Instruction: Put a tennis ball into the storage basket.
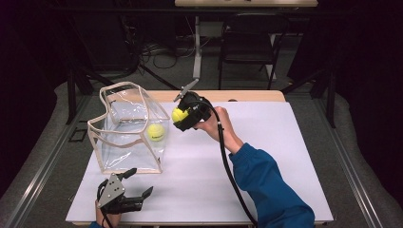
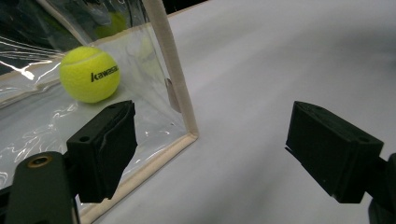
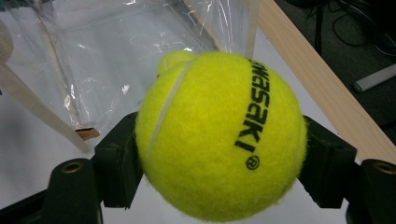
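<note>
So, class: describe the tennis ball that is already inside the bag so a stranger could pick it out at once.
Start at the clear plastic bag with cream edging on the left of the white table. A yellow tennis ball rests inside it. Unlike the second ball, gripped outside in the right hand-held gripper, it sits behind plastic, unheld.

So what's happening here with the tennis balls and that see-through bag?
A person is working at a white table with a hand-held gripper in each hand. The right gripper is clamped on a yellow tennis ball and holds it just beside the top of a clear plastic bag, seemingly about to drop it in. Another tennis ball already lies inside the bag. The left gripper waits open near the bag's front corner, holding nothing.
</note>
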`<state>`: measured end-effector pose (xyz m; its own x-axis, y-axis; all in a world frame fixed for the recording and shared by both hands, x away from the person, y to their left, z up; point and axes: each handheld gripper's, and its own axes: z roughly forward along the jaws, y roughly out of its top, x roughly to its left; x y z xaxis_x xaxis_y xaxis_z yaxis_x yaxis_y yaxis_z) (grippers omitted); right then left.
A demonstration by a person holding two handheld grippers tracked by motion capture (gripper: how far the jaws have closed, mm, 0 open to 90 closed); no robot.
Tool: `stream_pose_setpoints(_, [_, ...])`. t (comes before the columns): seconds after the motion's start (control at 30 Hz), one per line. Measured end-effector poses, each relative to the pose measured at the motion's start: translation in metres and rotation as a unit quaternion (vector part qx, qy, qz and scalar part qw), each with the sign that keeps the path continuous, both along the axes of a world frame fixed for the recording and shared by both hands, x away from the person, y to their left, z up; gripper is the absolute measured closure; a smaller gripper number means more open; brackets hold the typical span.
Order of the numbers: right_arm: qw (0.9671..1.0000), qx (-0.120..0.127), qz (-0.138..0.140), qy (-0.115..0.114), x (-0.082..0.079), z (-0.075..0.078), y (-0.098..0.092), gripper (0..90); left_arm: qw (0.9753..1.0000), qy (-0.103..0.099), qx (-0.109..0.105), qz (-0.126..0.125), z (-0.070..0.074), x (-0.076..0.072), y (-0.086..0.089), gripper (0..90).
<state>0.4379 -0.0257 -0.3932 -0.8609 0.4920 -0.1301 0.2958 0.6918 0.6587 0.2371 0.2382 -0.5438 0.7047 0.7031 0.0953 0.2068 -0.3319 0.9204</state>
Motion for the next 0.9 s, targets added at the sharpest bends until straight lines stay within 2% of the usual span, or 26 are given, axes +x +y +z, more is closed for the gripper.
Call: stream_pose_setpoints(0.9, [0.9997,0.02,0.009,-0.014,-0.002,0.015,0.013,25.7,1.0,-0.001,0.0,-0.002,0.0,0.0,0.0,16.1])
